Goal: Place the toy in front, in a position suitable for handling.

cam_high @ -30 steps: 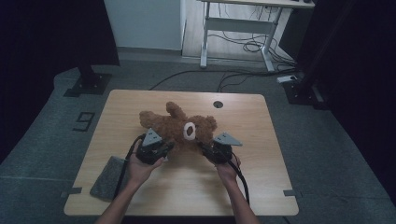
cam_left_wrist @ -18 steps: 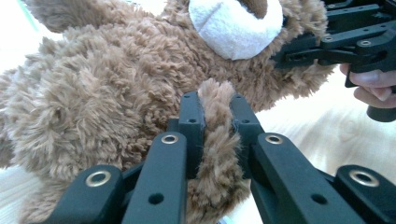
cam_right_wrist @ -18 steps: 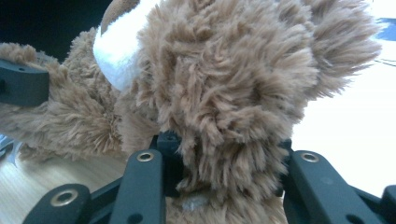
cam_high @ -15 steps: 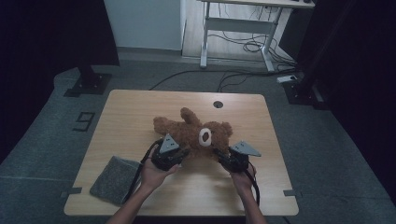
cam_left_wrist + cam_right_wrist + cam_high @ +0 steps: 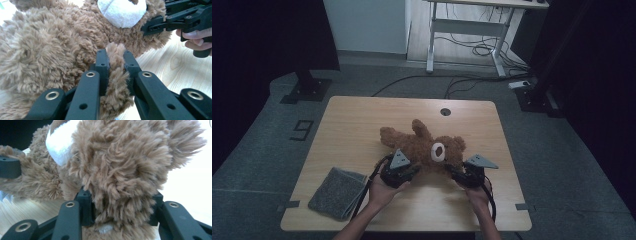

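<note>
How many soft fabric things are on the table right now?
2. The brown teddy bear lies mid-table, gripped by the left gripper at a paw and the right gripper by its head. The grey folded cloth lies at the near left corner.

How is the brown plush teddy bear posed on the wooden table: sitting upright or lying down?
Lying down. In the high view the brown plush teddy bear sprawls flat on the wooden table, its white muzzle facing up, limbs spread, with a gripper gripping its fur at each side.

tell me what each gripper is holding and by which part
Both hold the teddy bear. The left gripper pinches a furry limb, likely an arm; the right gripper is clamped on fur at the side of its head.
</note>
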